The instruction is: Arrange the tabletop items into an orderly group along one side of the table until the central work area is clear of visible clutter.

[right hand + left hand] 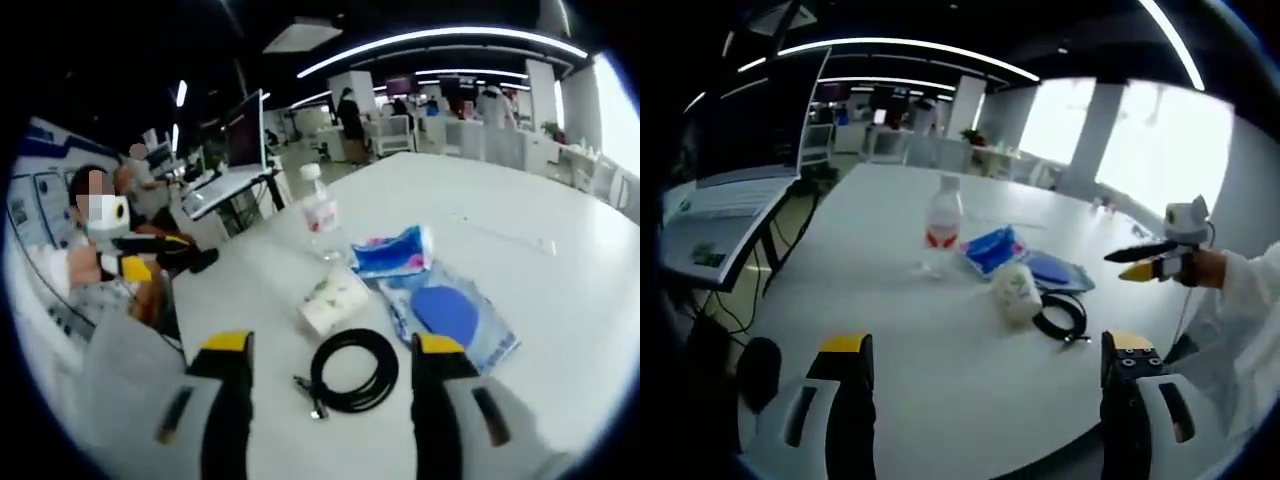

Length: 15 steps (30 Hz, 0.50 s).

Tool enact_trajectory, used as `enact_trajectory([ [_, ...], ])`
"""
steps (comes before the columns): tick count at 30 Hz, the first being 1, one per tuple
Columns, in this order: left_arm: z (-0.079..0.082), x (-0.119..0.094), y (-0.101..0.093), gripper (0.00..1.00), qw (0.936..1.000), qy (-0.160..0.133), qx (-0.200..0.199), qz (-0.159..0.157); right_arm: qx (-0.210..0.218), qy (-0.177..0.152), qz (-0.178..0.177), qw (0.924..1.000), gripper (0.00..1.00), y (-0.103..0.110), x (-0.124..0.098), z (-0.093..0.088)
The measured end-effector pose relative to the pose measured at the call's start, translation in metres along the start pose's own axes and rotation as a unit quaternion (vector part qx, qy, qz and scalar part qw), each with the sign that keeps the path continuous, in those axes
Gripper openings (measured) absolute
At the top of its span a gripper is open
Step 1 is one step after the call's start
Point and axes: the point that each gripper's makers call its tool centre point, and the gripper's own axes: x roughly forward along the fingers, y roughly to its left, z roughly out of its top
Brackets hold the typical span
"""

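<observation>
The coiled black cable (pixel 352 371), limp and light, lies mid-table between the right gripper (pixel 331 352)'s parted, empty jaws, best pinched across one loop, beside a tipped paper cup (pixel 333 298), a water bottle (pixel 320 216) and blue packets (pixel 395 252); the left gripper (pixel 985 350) hangs agape, empty.

Daylight from the blown-out windows (pixel 1160 140) washes the far side of the white table (pixel 940 340) into glare, while curved ceiling light strips (pixel 440 40) glow against a dark ceiling. Both views bow strongly at their edges and are soft overall; shadows on the table are faint.
</observation>
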Motion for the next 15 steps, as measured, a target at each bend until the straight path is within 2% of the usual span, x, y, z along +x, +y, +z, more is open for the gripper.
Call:
enact_trajectory([
  [6,-0.005,-0.001,-0.002,0.91,1.0,0.005,-0.002,-0.001,0.003,0.012,0.01,0.9999,0.62,-0.002,0.015,-0.005],
  [15,-0.017,-0.005,-0.008,0.9,0.9998,0.018,-0.008,-0.006,0.013,0.002,0.03,0.9995,0.61,0.0,0.034,0.013],
])
